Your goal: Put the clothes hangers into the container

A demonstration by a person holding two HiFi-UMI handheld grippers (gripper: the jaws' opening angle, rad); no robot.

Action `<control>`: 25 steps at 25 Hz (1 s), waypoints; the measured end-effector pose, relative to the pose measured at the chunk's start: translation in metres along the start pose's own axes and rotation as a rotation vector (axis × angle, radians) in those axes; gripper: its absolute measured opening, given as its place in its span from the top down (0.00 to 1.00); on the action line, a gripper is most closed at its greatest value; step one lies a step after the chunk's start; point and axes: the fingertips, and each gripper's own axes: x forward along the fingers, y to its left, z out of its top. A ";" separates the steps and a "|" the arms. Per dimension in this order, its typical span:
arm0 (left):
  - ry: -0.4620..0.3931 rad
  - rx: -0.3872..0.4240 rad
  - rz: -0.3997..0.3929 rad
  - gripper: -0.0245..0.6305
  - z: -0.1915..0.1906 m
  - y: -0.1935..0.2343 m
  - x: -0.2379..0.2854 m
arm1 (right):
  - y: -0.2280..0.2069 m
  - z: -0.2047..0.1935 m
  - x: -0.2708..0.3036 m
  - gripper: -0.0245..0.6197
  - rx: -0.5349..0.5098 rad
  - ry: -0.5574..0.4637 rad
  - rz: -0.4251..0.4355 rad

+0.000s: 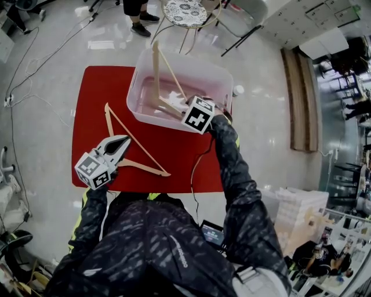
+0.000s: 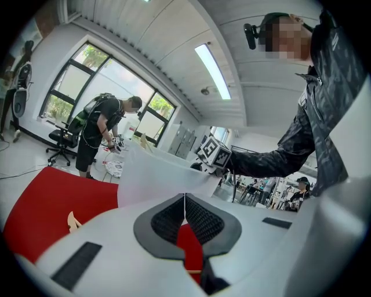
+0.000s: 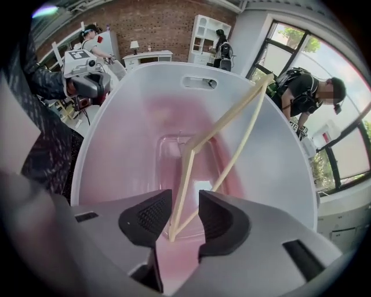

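A translucent white container (image 1: 137, 96) (image 3: 278, 151) stands on the far part of a red mat (image 1: 98, 93). One wooden hanger (image 1: 156, 69) (image 3: 223, 130) leans inside it, its upper end rising above the rim. My right gripper (image 3: 184, 217) reaches into the container from the near right. Its jaws stand apart around the hanger's lower corner, with a gap at the pads. A second wooden hanger (image 1: 136, 142) lies flat on the mat. My left gripper (image 1: 125, 140) (image 2: 184, 203) is at that hanger's left arm, shut with nothing between its pads.
Grey floor with cables surrounds the mat. A round patterned table (image 1: 185, 11) and a standing person's feet (image 1: 139, 23) are beyond the container. A small white-capped object (image 1: 237, 91) sits at the container's right. Stacked white bins (image 1: 295, 214) stand at the near right.
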 end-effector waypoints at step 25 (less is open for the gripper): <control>0.000 0.052 -0.037 0.95 0.020 -0.051 0.003 | 0.002 0.017 -0.124 0.90 0.147 -0.351 -0.389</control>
